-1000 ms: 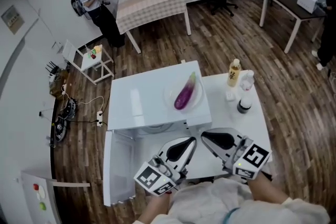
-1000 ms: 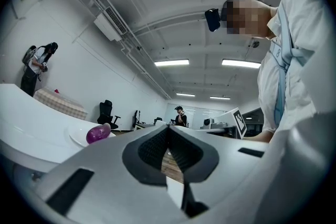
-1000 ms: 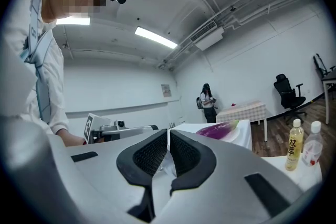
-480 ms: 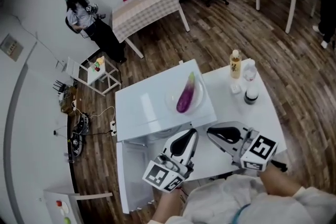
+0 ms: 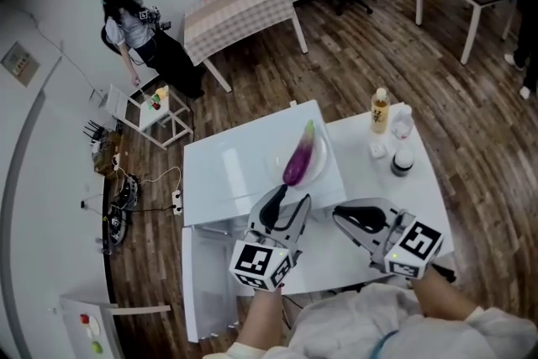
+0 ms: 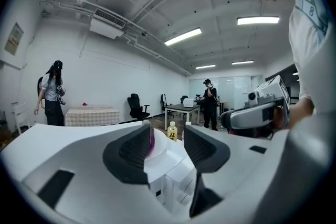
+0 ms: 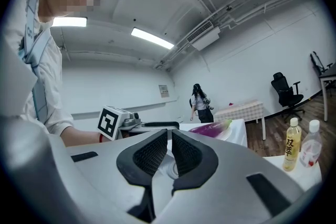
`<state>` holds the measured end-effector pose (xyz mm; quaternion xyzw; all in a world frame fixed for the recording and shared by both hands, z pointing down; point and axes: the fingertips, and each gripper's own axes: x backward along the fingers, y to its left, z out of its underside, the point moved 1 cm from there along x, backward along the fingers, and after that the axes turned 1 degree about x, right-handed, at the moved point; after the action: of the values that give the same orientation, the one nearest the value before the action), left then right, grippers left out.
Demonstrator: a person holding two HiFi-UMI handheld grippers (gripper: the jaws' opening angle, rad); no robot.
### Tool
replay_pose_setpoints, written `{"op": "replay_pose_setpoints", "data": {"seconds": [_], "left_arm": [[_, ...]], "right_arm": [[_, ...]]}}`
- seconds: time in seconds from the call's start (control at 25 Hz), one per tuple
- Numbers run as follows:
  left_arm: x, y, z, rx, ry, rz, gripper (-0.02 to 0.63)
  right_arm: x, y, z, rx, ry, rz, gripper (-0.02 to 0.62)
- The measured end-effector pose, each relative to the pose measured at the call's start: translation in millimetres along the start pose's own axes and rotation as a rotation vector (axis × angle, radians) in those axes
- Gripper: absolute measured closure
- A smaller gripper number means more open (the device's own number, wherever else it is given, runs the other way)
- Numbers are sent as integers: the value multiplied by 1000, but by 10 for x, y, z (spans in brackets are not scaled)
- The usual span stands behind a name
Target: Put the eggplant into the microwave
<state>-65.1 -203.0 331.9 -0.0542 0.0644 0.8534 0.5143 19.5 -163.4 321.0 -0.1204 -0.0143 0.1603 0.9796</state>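
Reaching for the eggplant (image 5: 300,157) with the left gripper (image 5: 288,202) — the pick-up step, judging by the layout, with nothing lifted yet. Has just been opening that gripper's jaws: now spread apart, pressing on nothing, with only a sliver of purple showing past the inner edge of one jaw in the left gripper view. So aimed at the eggplant and just short of it, not around it.

Holding the right gripper (image 5: 346,216) low over the surface (image 5: 420,197), apart from the eggplant, pinched closed or all but closed on nothing.

Next, probably: pushing the left gripper on past the eggplant's near end until both pads flank the body, closing gently, lifting clear of the plate (image 5: 324,167). Then carrying down and round to the front of the microwave (image 5: 227,172), apparently open already, with its door (image 5: 202,290) swung out toward the lower left of the head view. Calls for care over the plate — shallow, and likely to slide or tip if caught by a jaw.

As for the eggplant itself: lying on the plate on top of the microwave, lengthwise away from the person, narrow greenish end far, fat end near. Long, slim, glossy purple. Looks smooth and rounded, so apt to roll or slip from an off-centre pinch; better gripped across the thick part.
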Motion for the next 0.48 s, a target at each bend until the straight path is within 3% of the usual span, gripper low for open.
{"op": "replay_pose_setpoints", "data": {"seconds": [0.48], "left_arm": [[-159, 158, -33, -27, 61, -39, 380]], "right_arm": [[-30, -93, -13, -13, 3, 0, 560]]}}
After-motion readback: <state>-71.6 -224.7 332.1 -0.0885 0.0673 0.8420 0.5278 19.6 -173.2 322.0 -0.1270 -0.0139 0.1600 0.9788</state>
